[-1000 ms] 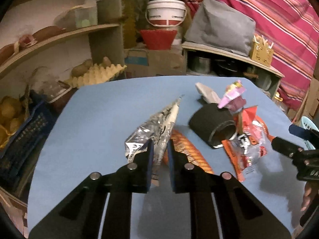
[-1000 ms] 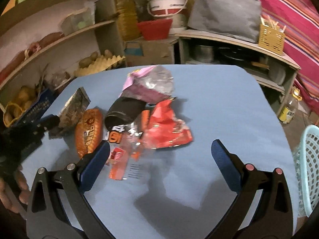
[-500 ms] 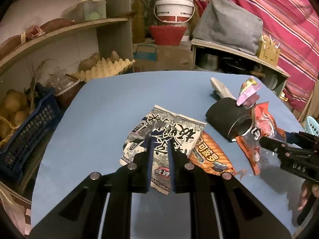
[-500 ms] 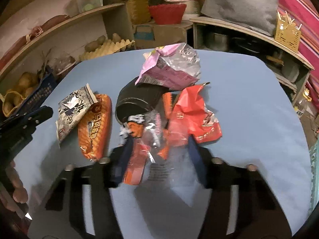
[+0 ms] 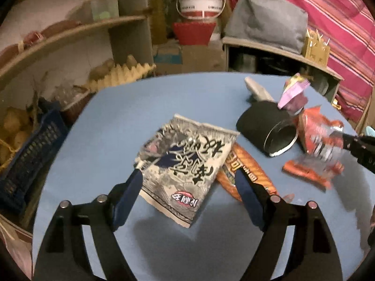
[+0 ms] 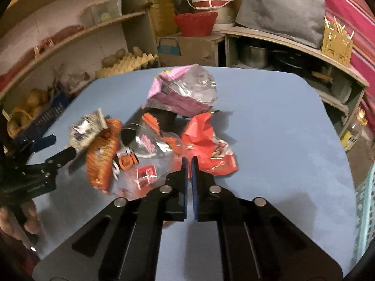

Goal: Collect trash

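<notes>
A silver wrapper (image 5: 185,166) is seen lying flat on the blue desk (image 5: 112,121), its long axis running from the near edge of the left-wrist view away and slightly leftward, its torn end pointed toward the shelves (image 5: 70,32). It is framed by the left tongs (image 5: 188,185), whose jaws have just been opening and now stand wide apart; the wrapper lies between them but is not pressed by either pad. An orange packet (image 5: 243,173) is tucked just beside and partly under the wrapper's right edge, lengthwise along the same line. Further right, a black tube (image 5: 267,128) is laid on its side with its open mouth turned toward the camera, and a pink bag (image 5: 293,93) is perched at its far end. A clear red-printed wrapper (image 6: 150,164) and a crumpled red bag (image 6: 206,145) are piled beside the tube. The right tongs (image 6: 189,161) have just been closing and are clenched on the edge of the clear wrapper, which appears blurred. A teal basket (image 6: 365,199) is glimpsed past the desk's right edge.
</notes>
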`<act>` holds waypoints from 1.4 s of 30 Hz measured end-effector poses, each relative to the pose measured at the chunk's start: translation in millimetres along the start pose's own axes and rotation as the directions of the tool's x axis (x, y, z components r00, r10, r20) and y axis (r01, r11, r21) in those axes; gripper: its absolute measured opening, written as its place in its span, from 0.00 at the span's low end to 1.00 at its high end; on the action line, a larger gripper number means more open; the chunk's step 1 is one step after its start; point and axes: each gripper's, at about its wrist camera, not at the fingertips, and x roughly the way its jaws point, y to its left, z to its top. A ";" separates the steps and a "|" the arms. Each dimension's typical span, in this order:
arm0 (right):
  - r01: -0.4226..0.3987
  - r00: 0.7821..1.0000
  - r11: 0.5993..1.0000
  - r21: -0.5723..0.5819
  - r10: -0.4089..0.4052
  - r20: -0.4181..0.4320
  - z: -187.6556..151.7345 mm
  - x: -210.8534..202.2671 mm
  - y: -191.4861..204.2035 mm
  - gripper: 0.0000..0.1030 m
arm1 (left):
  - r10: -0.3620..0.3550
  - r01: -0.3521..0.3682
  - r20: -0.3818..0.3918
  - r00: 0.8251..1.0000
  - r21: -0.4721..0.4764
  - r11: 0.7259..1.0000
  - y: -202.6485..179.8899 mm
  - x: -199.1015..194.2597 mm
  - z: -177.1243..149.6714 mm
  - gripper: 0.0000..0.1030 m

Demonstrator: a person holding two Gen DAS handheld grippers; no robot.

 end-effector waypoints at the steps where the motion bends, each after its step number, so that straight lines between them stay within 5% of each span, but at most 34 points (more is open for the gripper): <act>1: 0.006 1.000 1.000 -0.007 -0.006 -0.006 1.0 3.3 -0.9 0.06 | 0.001 -0.001 -0.013 1.000 0.001 1.000 0.2 4.0 -0.1 0.77; 3: 0.030 1.000 1.000 -0.003 -0.030 -0.006 3.0 8.6 -5.7 0.34 | 0.003 -0.003 -0.024 1.000 0.002 1.000 1.2 6.6 -1.2 0.77; 4: 0.037 0.999 0.999 0.007 -0.037 0.003 3.8 9.1 -8.3 0.65 | 0.006 -0.006 -0.029 1.000 0.001 1.000 2.3 8.6 -0.9 0.77; 5: 0.040 0.999 0.999 0.021 -0.040 0.020 4.7 8.2 -10.8 0.82 | 0.007 -0.007 -0.033 0.999 0.001 1.000 3.3 10.0 -1.4 0.77; 10: 0.024 0.999 0.999 0.038 -0.025 0.022 11.6 16.5 -15.3 0.87 | 0.001 -0.002 -0.074 0.997 -0.008 1.000 8.9 23.7 -3.2 0.77; 12: 0.021 1.000 0.999 0.039 -0.021 0.004 11.8 25.4 -16.2 0.87 | -0.006 0.005 -0.083 0.997 -0.014 1.000 11.8 27.3 -3.1 0.75; 15: 0.027 0.999 0.998 0.049 -0.026 -0.019 10.7 41.8 -18.6 0.84 | -0.026 0.024 -0.087 0.996 -0.018 1.000 13.6 29.1 -1.8 0.59; 17: -0.023 0.999 0.995 0.100 0.027 -0.035 11.8 49.8 -26.1 0.58 | -0.038 0.037 -0.093 0.995 -0.017 0.999 14.0 31.1 -1.3 0.41; 19: -0.040 0.998 0.991 0.130 0.045 -0.036 12.2 52.4 -31.4 0.42 | -0.049 0.048 -0.099 0.994 -0.010 0.999 13.9 33.6 -0.6 0.33; 23: -0.068 0.997 0.991 0.116 0.072 -0.024 12.8 49.9 -29.7 0.27 | -0.039 0.041 -0.081 0.996 0.017 0.999 10.8 31.8 -0.4 0.15; 34: 0.018 0.998 0.998 0.068 -0.022 0.055 7.6 -0.6 -40.4 0.22 | -0.017 0.018 0.007 1.000 -0.048 0.999 23.6 2.5 15.1 0.06; 42: 0.078 0.991 0.993 0.087 -0.087 0.100 -13.4 -58.5 -76.9 0.22 | -0.051 0.053 0.081 0.995 -0.023 0.998 -11.9 -27.1 29.1 0.06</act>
